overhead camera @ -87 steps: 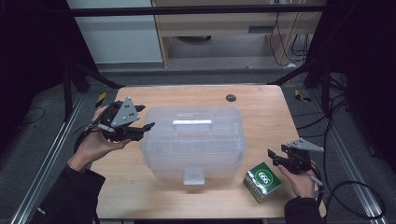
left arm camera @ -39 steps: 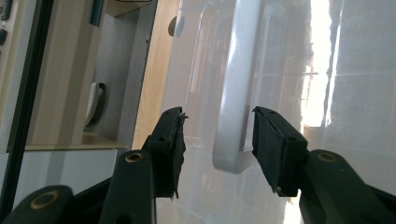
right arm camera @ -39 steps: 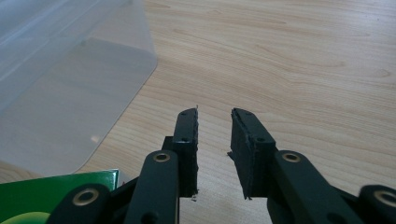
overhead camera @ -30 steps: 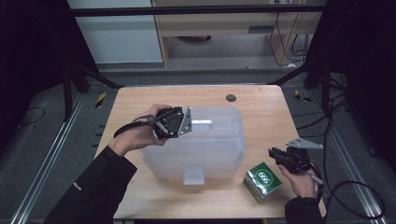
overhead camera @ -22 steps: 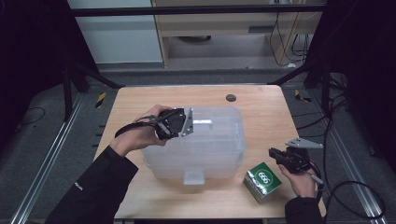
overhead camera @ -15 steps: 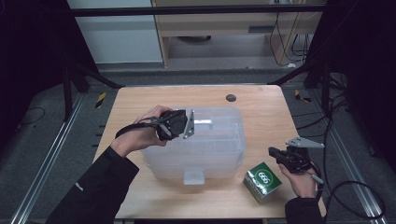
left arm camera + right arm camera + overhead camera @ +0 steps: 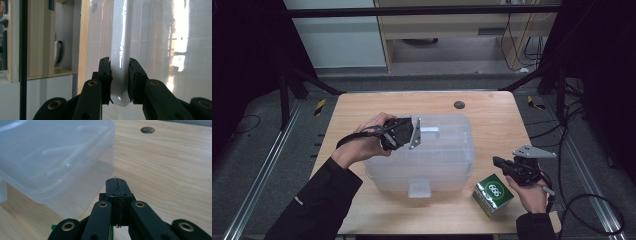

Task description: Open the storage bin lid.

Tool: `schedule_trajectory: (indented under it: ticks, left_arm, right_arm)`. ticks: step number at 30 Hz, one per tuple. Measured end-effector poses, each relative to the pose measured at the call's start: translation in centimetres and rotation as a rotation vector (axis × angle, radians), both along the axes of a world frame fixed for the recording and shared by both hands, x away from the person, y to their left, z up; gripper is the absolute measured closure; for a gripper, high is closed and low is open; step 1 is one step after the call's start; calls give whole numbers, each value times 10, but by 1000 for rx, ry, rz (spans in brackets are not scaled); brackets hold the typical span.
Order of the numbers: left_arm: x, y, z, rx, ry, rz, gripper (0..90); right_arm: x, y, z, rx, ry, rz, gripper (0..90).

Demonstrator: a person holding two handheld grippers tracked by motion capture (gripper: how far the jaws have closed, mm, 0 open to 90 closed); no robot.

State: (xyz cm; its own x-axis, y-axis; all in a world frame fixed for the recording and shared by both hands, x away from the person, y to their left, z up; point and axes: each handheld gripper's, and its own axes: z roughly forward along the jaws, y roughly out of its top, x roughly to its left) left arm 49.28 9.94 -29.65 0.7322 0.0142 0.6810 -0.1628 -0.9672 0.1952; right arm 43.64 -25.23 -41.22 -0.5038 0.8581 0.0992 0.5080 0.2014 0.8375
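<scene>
A translucent plastic storage box [image 7: 432,160] with its lid on stands in the middle of the wooden table [image 7: 492,125]. My left gripper [image 7: 412,133] lies over the lid's left part, turned on its side. In the left gripper view its jaws [image 7: 119,75] press on either side of the white lid handle [image 7: 120,45]. A green carton [image 7: 493,194] lies at the box's front right corner. My right gripper [image 7: 498,162] hovers just above and right of the carton, shut with nothing in it [image 7: 116,181], pointing at the box's corner [image 7: 75,170].
A round hole [image 7: 459,104] is set in the table behind the box and also appears far ahead in the right gripper view [image 7: 147,130]. The box's front latch [image 7: 419,189] faces the person. Bare tabletop lies to the right of the box [image 7: 162,162].
The left gripper moved from the table left of the box up onto the lid and closed around the handle, then crept slightly right. The right gripper has stayed in place.
</scene>
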Motion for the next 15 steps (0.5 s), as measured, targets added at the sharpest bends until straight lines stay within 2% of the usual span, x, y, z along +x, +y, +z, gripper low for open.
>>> schedule_trajectory:
  ticks: [3, 8, 15]
  left_arm:
    - [4, 1, 4, -15, -14, 10, 741]
    - [6, -1, 7, -10, -24, 21, 739]
    - [16, 1, 13, -41, -52, 36, 732]
  right_arm:
    - [-2, 5, 5, 6, -13, 18, 898]
    - [-4, 10, 7, 9, -23, 34, 898]
    - [-4, 13, 4, 4, -12, 49, 899]
